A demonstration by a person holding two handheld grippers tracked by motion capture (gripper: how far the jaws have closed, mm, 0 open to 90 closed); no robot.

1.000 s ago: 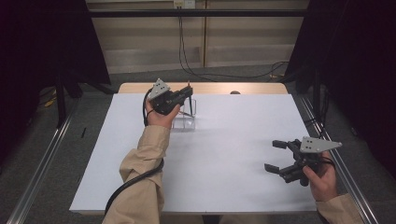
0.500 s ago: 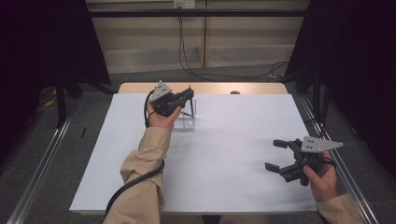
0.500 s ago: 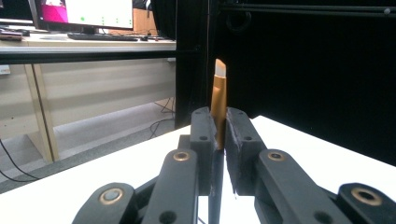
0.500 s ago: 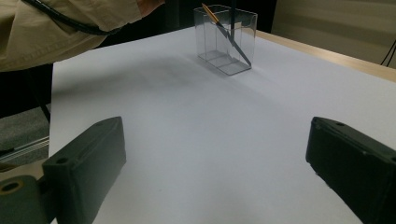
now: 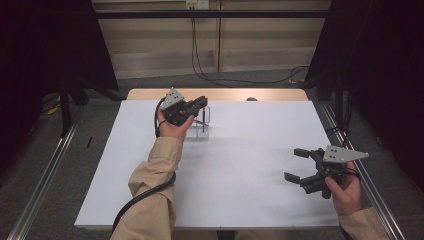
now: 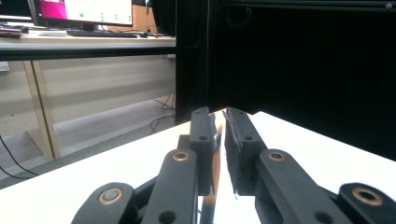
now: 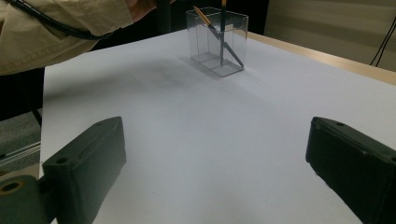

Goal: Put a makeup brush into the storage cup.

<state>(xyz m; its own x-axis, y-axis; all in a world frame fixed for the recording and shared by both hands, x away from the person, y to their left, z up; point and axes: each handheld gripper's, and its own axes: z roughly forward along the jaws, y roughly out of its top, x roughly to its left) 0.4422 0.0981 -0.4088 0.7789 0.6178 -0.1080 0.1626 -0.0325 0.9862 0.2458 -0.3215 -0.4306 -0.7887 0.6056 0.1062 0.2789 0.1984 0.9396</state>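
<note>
A clear plastic box (image 5: pixel 205 126) stands on the white table top at the far middle. In the right gripper view the box (image 7: pixel 231 63) holds two thin pens: one gold-tipped pen (image 7: pixel 210 24) leans across it, and a dark pen (image 7: pixel 222 32) stands upright and runs out of the top of the frame. My left gripper (image 5: pixel 202 103) hovers just over the box, its jaws nearly together. In the left gripper view a thin orange-edged pen (image 6: pixel 216 140) sits between the pads of the left gripper (image 6: pixel 218 114). My right gripper (image 5: pixel 291 164) rests wide open near the table's right front, with nothing between the jaws of the right gripper (image 7: pixel 215 140).
The white sheet (image 5: pixel 240 170) covers the table; a wooden strip (image 5: pixel 280 94) shows at the far edge with a small dark object (image 5: pixel 251 99) on it. Metal rails (image 5: pixel 45 170) run along both sides. Cables (image 5: pixel 210 75) lie on the floor behind.
</note>
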